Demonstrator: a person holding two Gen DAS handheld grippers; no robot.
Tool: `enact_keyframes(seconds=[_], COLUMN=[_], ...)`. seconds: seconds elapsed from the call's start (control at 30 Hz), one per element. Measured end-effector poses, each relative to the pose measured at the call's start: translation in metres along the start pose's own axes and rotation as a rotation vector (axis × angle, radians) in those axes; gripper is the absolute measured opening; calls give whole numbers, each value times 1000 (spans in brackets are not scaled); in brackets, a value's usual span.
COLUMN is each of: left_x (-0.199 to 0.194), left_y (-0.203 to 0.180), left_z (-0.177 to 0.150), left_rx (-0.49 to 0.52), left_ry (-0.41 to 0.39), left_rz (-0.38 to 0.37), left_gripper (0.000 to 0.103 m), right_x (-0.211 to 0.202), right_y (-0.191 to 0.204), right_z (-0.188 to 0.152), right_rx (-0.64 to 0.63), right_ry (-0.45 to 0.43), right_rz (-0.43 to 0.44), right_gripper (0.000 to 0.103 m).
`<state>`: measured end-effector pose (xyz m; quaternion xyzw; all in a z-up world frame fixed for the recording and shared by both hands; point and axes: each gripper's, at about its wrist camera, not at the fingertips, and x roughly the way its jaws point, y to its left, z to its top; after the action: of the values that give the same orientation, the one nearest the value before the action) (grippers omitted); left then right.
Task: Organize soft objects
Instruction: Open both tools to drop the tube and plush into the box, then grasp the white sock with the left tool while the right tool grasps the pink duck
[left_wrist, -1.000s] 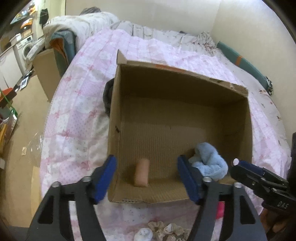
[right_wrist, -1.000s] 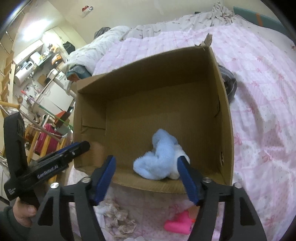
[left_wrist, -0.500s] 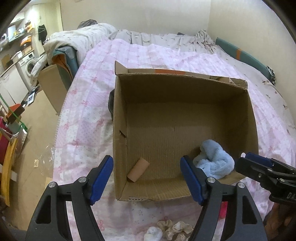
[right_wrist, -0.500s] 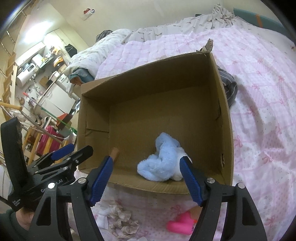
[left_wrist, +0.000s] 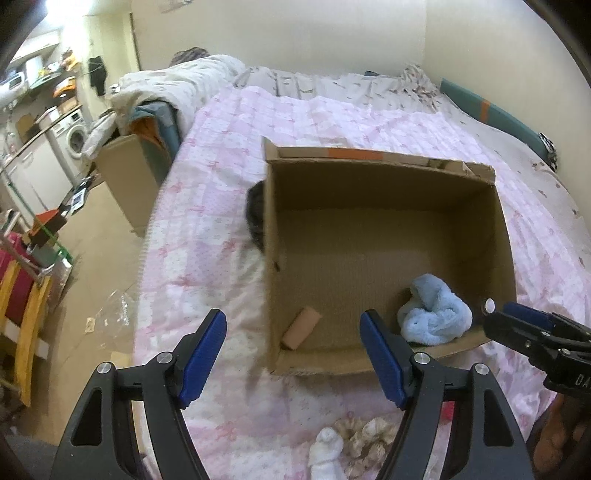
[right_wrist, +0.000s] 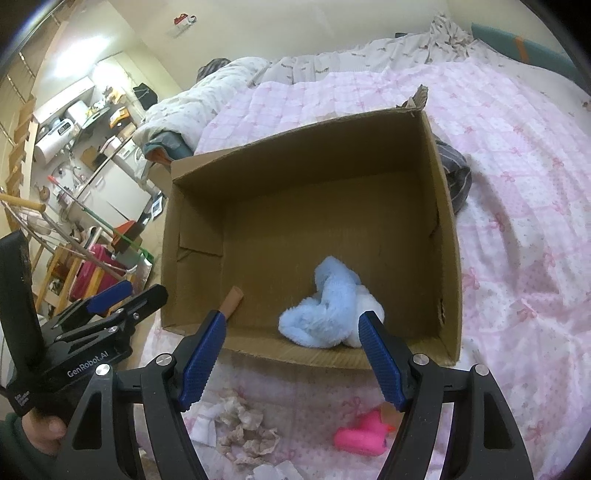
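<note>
Both my tools stand wide with nothing in them — the left tool (left_wrist: 293, 354) at lower centre of its view, the right tool (right_wrist: 293, 356) likewise. The blue plush (right_wrist: 325, 317) lies in the cardboard box (right_wrist: 448, 229) on the bed (right_wrist: 517, 184), mid-frame, beside a tan roll (left_wrist: 301, 328). A pink duck (right_wrist: 364, 432) sits outside, bottom right.

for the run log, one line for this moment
left gripper: open, empty | right gripper: open, empty | brown cardboard box: fluffy light-blue cloth, tan roll inside
</note>
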<state>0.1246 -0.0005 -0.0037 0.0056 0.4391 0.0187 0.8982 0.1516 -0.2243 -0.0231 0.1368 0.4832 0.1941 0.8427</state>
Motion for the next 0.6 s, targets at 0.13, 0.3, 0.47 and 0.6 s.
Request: enact_keyframes(seconds=[0.13, 0.3, 0.47, 0.6], left_x=[-18, -41, -50, -39], left_y=[9, 23, 27, 31], left_z=[-3, -6, -18, -37], left_rx=[-11, -60, -69, -97], left_ry=[10, 10, 36, 90], left_rz=[3, -9, -3, -2], left_gripper=[72, 72, 72, 72], right_x=[-13, -35, -60, -64], right_y=[2, 19, 34, 26], right_z=[-1, -1, -7, -13], right_rx=[2, -1, -60, -46], right_ry=[-12, 0, -22, -15], right_rz=[9, 5, 7, -11], right_gripper=[79, 79, 79, 79])
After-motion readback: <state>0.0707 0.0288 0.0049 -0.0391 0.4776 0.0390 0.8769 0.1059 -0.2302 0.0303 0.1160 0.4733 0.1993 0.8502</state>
